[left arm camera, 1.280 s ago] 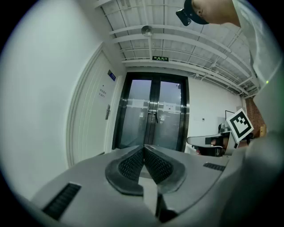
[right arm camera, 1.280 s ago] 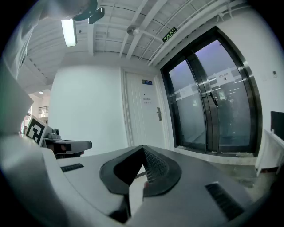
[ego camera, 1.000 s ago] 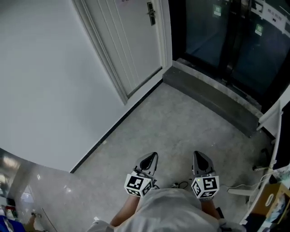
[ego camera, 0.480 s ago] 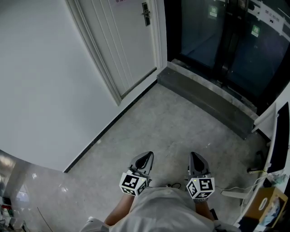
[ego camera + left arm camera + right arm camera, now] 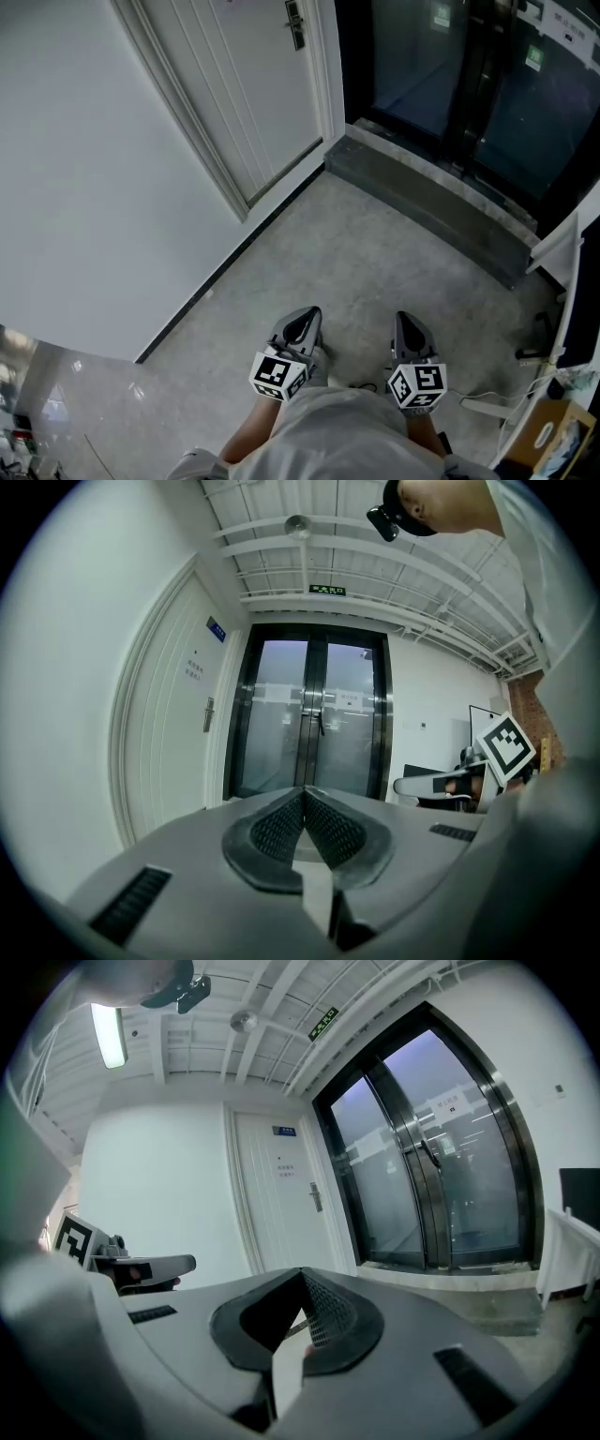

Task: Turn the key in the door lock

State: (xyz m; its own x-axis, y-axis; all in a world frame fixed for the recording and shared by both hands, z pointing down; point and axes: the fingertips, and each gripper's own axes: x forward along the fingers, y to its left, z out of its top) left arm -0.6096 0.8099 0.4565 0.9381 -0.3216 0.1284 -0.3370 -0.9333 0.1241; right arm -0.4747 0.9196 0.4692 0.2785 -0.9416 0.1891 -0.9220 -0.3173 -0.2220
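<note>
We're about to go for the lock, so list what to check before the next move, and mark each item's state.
1. Door closed in its frame: ok.
2. Lock plate within reach: not ok, it is far across the floor from both grippers.
3. Key already in the lock: cannot tell, too small.
4. Right gripper holding something: ok, it is shut on a thin strip. Whether that is the key: cannot tell.
5. Left gripper free: ok, shut with nothing between its pads.
6. Path to the door: ok, nothing lies on it.
</note>
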